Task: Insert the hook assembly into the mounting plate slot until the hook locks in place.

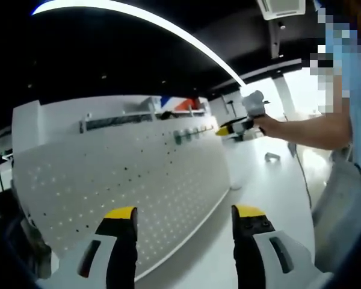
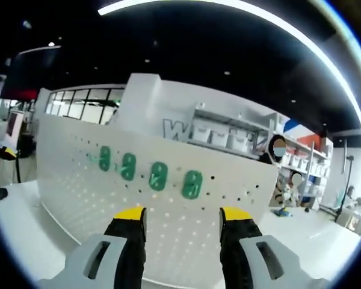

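While both grippers [image 1: 183, 218] [image 2: 182, 218] gape empty, four green hooks [image 2: 158, 176] sit in the pegboard [image 2: 108, 198].

Right tool [image 2: 182, 218]: jaws apart, nothing between them, yellow-tipped, rising from the bottom centre. Directly ahead stands a white perforated mounting plate [image 2: 108, 192], upright on the white desk [image 2: 18, 217]. Four green hooks [image 2: 159, 176] sit in a row across its upper centre. Shelving with white bins [image 2: 228, 138] lies behind, upper right.
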Available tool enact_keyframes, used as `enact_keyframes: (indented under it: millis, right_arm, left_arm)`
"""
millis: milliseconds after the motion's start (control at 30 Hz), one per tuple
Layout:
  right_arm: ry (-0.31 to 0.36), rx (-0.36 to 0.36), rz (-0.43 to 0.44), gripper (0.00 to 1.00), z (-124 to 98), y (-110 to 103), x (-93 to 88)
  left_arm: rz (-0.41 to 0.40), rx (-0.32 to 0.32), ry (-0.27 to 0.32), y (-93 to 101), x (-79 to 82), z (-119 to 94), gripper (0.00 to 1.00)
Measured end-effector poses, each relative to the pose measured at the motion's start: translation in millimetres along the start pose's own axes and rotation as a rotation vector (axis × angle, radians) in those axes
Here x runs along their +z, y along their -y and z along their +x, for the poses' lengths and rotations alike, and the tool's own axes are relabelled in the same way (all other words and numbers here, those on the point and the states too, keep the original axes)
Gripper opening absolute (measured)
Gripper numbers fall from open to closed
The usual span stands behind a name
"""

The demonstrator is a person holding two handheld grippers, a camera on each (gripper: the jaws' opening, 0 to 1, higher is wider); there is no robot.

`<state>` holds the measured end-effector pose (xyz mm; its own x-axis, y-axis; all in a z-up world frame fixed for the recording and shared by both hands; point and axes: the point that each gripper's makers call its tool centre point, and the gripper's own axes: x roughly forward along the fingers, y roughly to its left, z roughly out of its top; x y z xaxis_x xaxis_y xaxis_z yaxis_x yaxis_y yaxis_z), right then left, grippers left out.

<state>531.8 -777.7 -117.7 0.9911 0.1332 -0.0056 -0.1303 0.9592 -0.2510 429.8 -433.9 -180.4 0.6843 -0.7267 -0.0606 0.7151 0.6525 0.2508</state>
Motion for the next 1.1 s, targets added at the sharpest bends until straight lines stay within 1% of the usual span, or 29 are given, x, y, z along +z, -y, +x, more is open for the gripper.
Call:
enact_keyframes:
  millis: [133, 400, 567, 700, 900, 1033, 1100]
  right_arm:
    - [-0.005, 0.011, -0.001, 0.49, -9, -6, -2.8]
    - [-0.026, 0.047, 0.009, 0.51, -31, -27, -13.6]
    - [-0.034, 0.067, 0.020, 0.51, -44, -38, -18.8]
    - [-0.046, 0.079, 0.013, 0.52, -54, -46, -24.5]
    - [-0.060, 0.096, 0.015, 0.53, -66, -53, -34.0]
    - [-0.063, 0.107, 0.014, 0.54, -73, -59, -37.4]
    - [-0.063, 0.112, 0.015, 0.54, -76, -62, -37.3]
  left_arm:
    - [-0.002, 0.008, 0.005, -1.0, 1.9, -3, 0.65]
    - [-0.013, 0.020, 0.013, 1.3, 5.0, -11, 0.66]
    - [-0.034, 0.030, 0.023, 2.0, 6.0, -16, 0.67]
    - [-0.057, 0.034, 0.015, 3.3, 2.7, -19, 0.67]
    - [-0.085, 0.042, 0.007, 3.4, -0.2, -26, 0.68]
    - [-0.122, 0.046, -0.009, 4.5, -2.8, -29, 0.68]
    - [-0.125, 0.049, -0.016, 4.3, -4.6, -32, 0.68]
